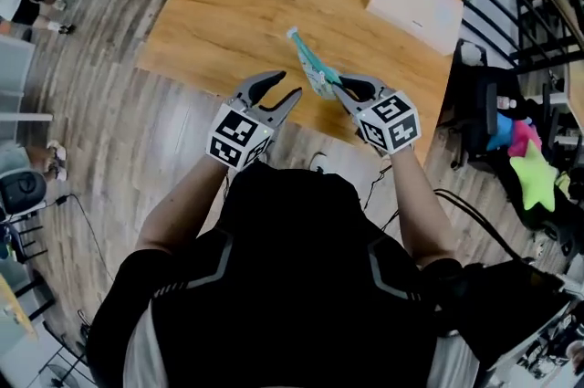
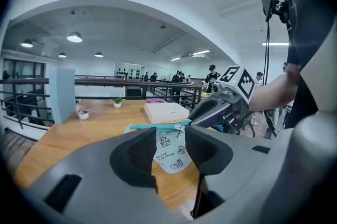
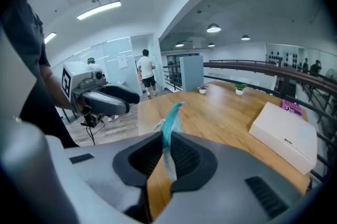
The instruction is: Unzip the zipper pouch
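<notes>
Right gripper (image 1: pixel 338 87) is nearly closed, pinching the zipper pouch (image 1: pixel 313 67) by its teal zipper edge; left gripper (image 1: pixel 290 86), just beside the pouch, gapes wide, holding nothing.

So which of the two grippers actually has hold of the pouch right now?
The right gripper: its jaws are shut on the zipper pouch, which hangs from them. The left gripper has its jaws apart, pressing on nothing.

With both forearms reaching forward, your left gripper (image 1: pixel 285 88) stands with jaws apart, gripping nothing, just beside your right gripper (image 1: pixel 338 88), whose jaws pinch the zipper pouch (image 1: pixel 309 64).
</notes>
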A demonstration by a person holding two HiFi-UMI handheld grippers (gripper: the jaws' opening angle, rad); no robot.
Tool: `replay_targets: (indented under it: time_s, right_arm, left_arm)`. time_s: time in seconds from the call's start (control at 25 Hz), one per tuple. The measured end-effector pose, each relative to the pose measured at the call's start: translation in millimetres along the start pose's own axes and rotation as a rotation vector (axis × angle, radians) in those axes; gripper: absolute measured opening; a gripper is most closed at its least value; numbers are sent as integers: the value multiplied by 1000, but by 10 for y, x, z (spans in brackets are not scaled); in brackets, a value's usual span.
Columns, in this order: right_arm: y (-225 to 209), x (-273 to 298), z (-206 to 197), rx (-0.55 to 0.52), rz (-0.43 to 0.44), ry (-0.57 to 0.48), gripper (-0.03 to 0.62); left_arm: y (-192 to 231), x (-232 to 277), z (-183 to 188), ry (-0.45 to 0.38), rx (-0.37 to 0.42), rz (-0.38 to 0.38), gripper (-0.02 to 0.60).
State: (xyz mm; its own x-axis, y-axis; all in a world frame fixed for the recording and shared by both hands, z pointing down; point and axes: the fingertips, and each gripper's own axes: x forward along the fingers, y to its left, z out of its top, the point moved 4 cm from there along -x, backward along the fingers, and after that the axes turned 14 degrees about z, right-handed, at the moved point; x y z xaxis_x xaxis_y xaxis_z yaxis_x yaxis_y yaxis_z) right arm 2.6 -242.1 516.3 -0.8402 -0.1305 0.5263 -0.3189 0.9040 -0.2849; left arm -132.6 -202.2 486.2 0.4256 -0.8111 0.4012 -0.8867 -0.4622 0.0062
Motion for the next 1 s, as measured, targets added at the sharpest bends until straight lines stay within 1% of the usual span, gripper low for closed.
replay_targets:
  time_s: [0.12,0.2,0.32,0.4,0.56,0.68,0.88,0.92,1.0]
  right_arm:
    - [119,-124,157,36,-30,-34,55]
    - [215,-207,250,54,-43,-57,55]
    - [360,-323,371,69,-52,-90,55]
    - [434,-399,436,80,-64,-107,55]
    - [585,-521,561,89,-64,-130,54]
    - [673,-586,629,82,-66,-129,54]
    - [740,-681,659,76,-70,-123,54]
    - [746,-689,656,73,-69,-121,54]
    - [746,-700,653,76,-65,-126,54]
  left_arm:
    - [-116,11,188,-49,78,-76,189]
    - [-220,8,295,-80,144,-120,189]
    - [-359,0,414,-126,254,-159,189]
    - [-414,-6,482,-149,297,-176,189]
    - [-492,-36,589,-183,343,-198,189]
    - [-530,-72,675,-217,376,-209,189]
    - [-585,-124,726,-244,428,-222,181]
    - [-590,-131,730,-244,416,-228,179]
    - [-584,-139,742,-239,362,-245,173]
